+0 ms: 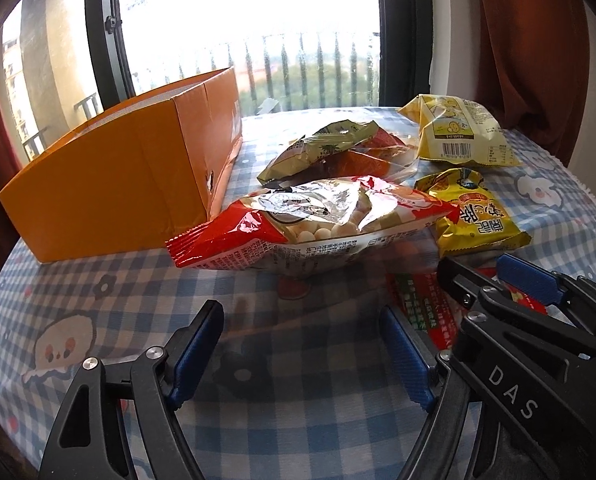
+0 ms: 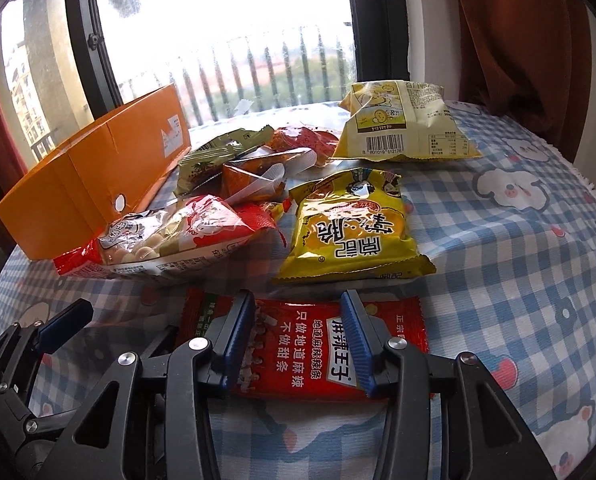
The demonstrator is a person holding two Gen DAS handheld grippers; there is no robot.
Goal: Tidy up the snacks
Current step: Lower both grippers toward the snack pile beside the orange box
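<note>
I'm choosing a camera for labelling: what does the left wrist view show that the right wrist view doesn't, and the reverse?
Left wrist only: its own open tool over bare tablecloth, and the box's long plain side.

Right wrist only: the red packet's full front between its own tool's fingers, and the label on the box's other side.

Both: orange box, red-and-white bag of round snacks, yellow bag, pale yellow bag, window railing.

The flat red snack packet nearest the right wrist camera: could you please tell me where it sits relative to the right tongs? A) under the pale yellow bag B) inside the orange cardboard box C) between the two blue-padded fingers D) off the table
C: the flat red snack packet lies on the checked tablecloth between the right tongs' blue pads.
</note>
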